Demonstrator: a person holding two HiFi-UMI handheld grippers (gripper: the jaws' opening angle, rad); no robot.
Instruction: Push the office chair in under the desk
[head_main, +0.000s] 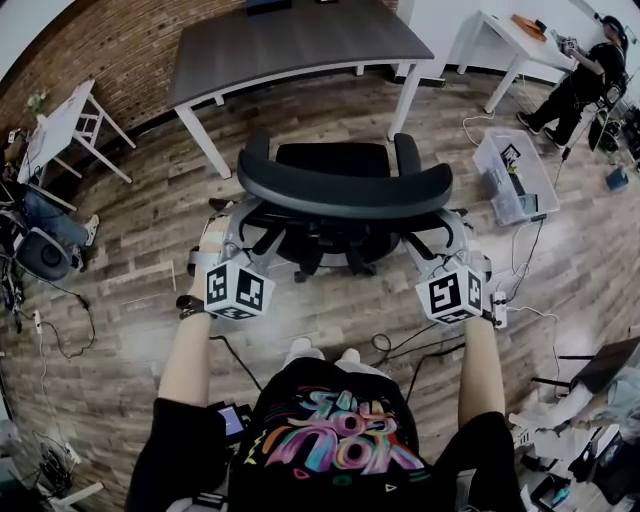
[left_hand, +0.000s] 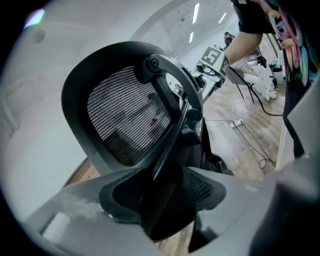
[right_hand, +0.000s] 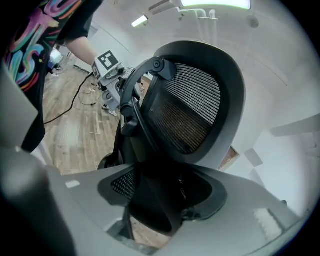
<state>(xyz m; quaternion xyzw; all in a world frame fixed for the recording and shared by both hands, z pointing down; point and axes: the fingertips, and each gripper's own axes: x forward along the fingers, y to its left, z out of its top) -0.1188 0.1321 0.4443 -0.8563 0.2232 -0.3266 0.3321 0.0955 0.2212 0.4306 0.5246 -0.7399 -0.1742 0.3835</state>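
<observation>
Near the middle of the wood floor (head_main: 130, 290), the black mesh-backed office chair (head_main: 345, 190) faces the grey-topped bench on white legs (head_main: 300, 45), well short of it. The left gripper (head_main: 228, 228) and right gripper (head_main: 452, 232) each have their fingers clamped on a side edge of the backrest, probably for a straight, even push.

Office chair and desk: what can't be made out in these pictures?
- Office chair wheels: head view, largely hidden beneath the chair itself.
- Desk far edge: head view, cut off by the picture's top.
- Desk: gripper views, mostly blocked by the mesh backrest.
- Person at the far table: head view, too small to tell what they hold.
</observation>
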